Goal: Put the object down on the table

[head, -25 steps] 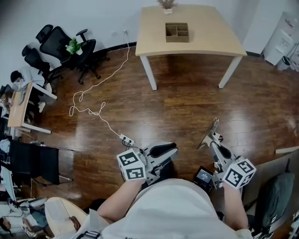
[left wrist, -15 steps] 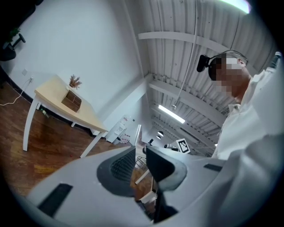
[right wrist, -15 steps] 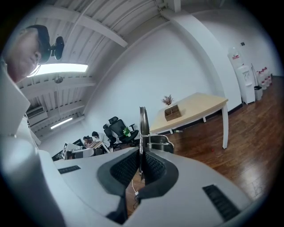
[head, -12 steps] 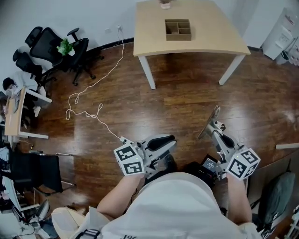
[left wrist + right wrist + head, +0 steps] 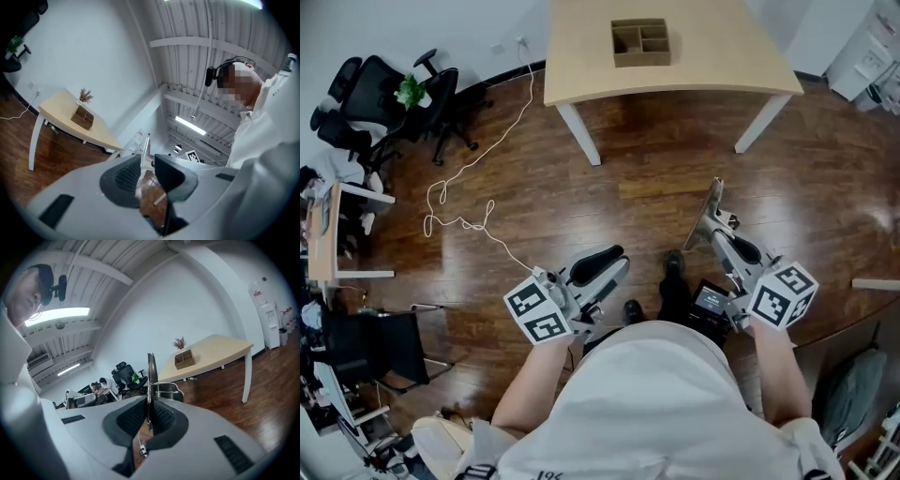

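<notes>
The floor [image 5: 628, 187] is dark, glossy wood with bright reflections. The far surface [image 5: 712, 56] is pale matt wood, and the box [image 5: 640, 42] on it is a browner, dull wood. The left tool [image 5: 149, 171] and the right tool [image 5: 150, 404] have smooth grey matt plastic shells and black ribbed pads [image 5: 130, 418]. The thin piece [image 5: 151, 371] clamped in the right tool is bare, shiny metal.
</notes>
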Tool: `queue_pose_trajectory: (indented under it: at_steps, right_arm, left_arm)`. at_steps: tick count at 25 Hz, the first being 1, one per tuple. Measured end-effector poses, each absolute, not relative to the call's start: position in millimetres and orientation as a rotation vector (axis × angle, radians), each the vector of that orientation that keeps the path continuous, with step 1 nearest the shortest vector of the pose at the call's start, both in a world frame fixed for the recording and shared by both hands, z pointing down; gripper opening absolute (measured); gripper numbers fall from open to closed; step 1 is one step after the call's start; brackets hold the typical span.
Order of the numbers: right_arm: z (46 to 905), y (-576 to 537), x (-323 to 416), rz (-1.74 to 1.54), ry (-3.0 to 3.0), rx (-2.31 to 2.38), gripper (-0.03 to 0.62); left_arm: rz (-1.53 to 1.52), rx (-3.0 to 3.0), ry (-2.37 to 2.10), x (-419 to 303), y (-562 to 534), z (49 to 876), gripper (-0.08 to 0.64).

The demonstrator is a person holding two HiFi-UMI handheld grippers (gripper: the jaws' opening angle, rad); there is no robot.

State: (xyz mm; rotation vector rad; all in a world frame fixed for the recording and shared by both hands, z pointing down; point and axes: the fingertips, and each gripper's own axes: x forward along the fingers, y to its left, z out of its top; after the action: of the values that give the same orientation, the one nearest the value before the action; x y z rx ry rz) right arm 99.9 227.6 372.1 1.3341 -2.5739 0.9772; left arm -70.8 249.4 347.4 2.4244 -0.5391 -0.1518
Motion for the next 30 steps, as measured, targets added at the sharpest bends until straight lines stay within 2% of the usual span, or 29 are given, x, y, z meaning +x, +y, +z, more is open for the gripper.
queue_pose_trajectory:
  at_steps: [13,20,30]
  right_arm:
    - [369.3,86.4,169.5,0.984,-2.626,1.162,0.005]
    - [372.8,33.7,155.0,1.004,-2.631,1.135,0.005]
    - [384.0,-66.7,117.1,0.992,-2.554,1.333,0.005]
  left_arm:
    - [-0.179,2.386,-0.680,13.8,121.3,341.1,0.072]
    - [-0.188,2.369,-0.666,4.7,67.4,346.4,0.072]
    - [-0.165,2.395,-0.495,-37.4,-52.0,359.4,0.072]
